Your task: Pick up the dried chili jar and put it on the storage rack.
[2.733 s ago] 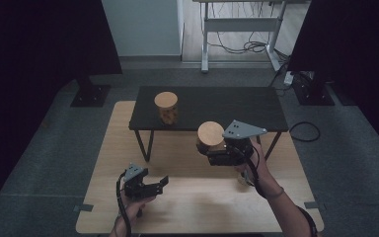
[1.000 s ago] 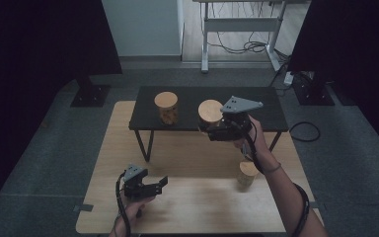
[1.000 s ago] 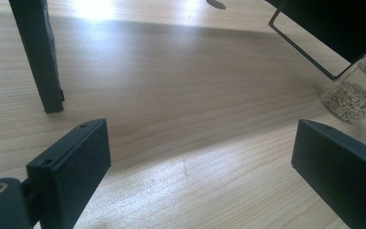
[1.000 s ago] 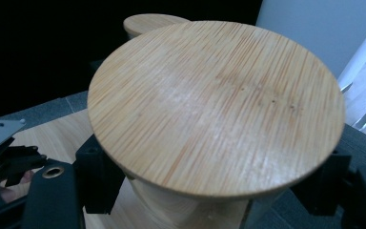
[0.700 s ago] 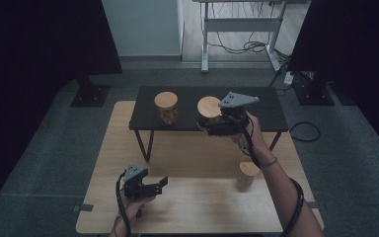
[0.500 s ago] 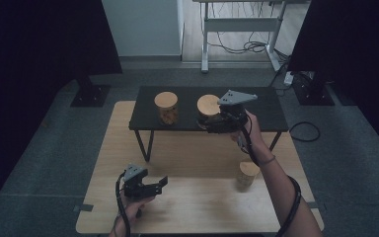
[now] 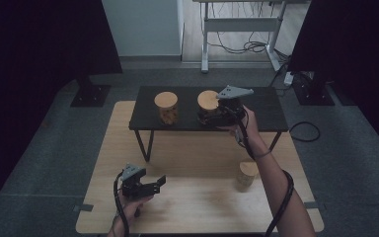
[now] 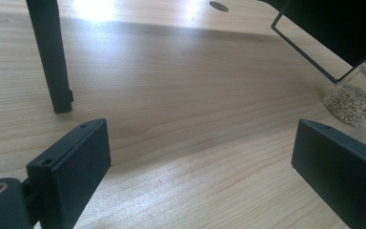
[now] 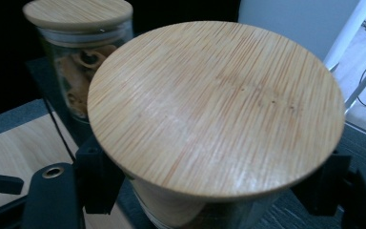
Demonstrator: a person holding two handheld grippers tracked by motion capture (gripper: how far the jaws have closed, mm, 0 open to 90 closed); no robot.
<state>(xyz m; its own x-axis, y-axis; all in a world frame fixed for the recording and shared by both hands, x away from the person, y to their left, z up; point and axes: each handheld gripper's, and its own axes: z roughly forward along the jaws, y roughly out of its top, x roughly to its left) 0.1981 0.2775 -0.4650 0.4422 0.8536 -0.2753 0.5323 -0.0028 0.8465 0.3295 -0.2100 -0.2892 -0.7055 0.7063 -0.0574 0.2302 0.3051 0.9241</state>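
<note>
One jar [image 9: 214, 124] clamped between right gripper [image 9: 209, 191] jaws, over shelf [image 7: 271, 106]

The lid [image 9: 214, 105] at the centre of the right gripper view is pale bamboo with fine straight grain. Upper left there, a second jar [image 9: 78, 52] is clear glass holding brown pieces under a like lid. The shelf [image 7: 266, 106] at mid-frame in the high view is black, and the table [image 7: 192, 158] is light wood with wavy grain. Lower right, a small jar [image 7: 246, 174] holds beige grains. Both grippers [image 7: 140, 182] [image 7: 217, 111] are black with grey top plates.
</note>
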